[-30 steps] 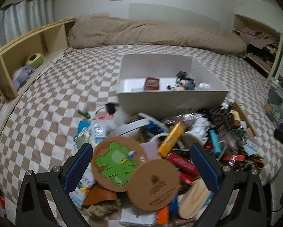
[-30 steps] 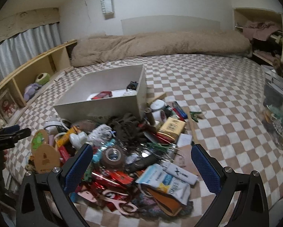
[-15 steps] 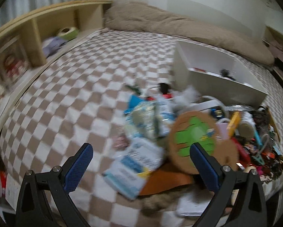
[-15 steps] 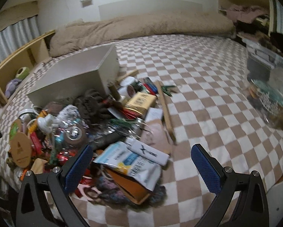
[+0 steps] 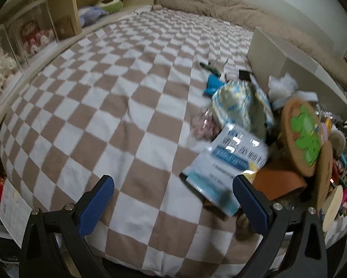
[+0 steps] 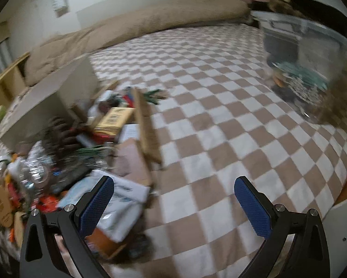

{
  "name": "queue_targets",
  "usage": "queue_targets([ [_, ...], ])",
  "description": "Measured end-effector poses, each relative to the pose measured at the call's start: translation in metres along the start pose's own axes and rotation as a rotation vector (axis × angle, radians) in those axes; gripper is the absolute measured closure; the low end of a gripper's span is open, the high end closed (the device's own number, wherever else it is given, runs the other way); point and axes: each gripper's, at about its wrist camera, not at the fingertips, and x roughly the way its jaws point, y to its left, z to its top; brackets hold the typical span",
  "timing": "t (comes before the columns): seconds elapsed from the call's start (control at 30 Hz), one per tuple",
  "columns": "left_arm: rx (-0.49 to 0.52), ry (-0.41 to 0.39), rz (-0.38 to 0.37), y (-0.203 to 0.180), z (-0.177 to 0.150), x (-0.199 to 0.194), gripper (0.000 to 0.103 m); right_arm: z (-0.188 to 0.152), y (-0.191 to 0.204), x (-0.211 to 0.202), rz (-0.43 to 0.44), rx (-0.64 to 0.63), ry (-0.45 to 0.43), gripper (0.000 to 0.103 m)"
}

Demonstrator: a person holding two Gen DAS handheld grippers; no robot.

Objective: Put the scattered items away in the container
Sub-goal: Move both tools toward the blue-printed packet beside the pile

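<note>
A heap of small items lies on the checkered bedspread in front of a white open box point(image 5: 294, 69) point(image 6: 50, 106). In the left wrist view I see a blue-and-white packet point(image 5: 229, 162), a round cork coaster with a green frog point(image 5: 303, 136) and a shiny foil bag point(image 5: 238, 102) at the right. My left gripper point(image 5: 173, 203) is open over bare bedspread, left of the heap. In the right wrist view a wooden stick point(image 6: 146, 127), a yellow carton point(image 6: 114, 118) and a white pouch point(image 6: 120, 206) show, blurred. My right gripper point(image 6: 173, 206) is open, to the right of the heap.
A wooden shelf unit point(image 5: 64, 11) with plush toys and clear display cases runs along the bed's left side. A beige duvet point(image 6: 131, 25) lies across the far end. A clear plastic bin point(image 6: 307, 64) stands at the bed's right. The bed edge is near both grippers.
Both views have swung outward: the left gripper turned left, pushing the heap to its right edge; the right gripper turned right, pushing the heap to its left. Both stayed open.
</note>
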Motion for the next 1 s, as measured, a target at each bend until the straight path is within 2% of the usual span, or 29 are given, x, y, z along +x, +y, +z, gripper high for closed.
queue_targets([
  [0.1, -0.016, 0.016, -0.011, 0.005, -0.003, 0.008, 0.000, 0.002, -0.013, 0.012, 0.000, 0.042, 0.012, 0.000],
  [0.23, -0.045, -0.003, -0.033, 0.012, -0.002, 0.011, 0.000, 0.006, -0.018, 0.030, -0.040, 0.024, 0.030, 0.000],
  [0.47, -0.005, -0.017, -0.019, 0.010, -0.005, 0.015, 0.000, 0.002, -0.036, 0.061, -0.044, 0.054, 0.081, 0.000],
  [0.53, -0.006, -0.006, -0.031, 0.012, -0.005, 0.012, 0.000, -0.002, -0.033, 0.063, -0.062, 0.008, 0.071, 0.000],
  [0.6, -0.016, -0.001, -0.064, 0.012, -0.004, 0.007, 0.000, -0.007, -0.021, 0.068, -0.118, -0.093, 0.085, 0.000],
  [0.73, 0.030, -0.007, -0.164, -0.002, -0.004, -0.004, 0.000, -0.006, -0.020, 0.071, -0.124, -0.097, 0.102, 0.000],
  [0.87, 0.106, 0.027, -0.135, -0.023, -0.003, 0.006, 0.000, -0.006, -0.018, 0.074, -0.142, -0.114, 0.098, 0.000],
  [1.0, 0.098, 0.043, -0.077, -0.025, 0.004, 0.016, 0.000, -0.010, -0.019, 0.072, -0.139, -0.111, 0.068, 0.000],
])
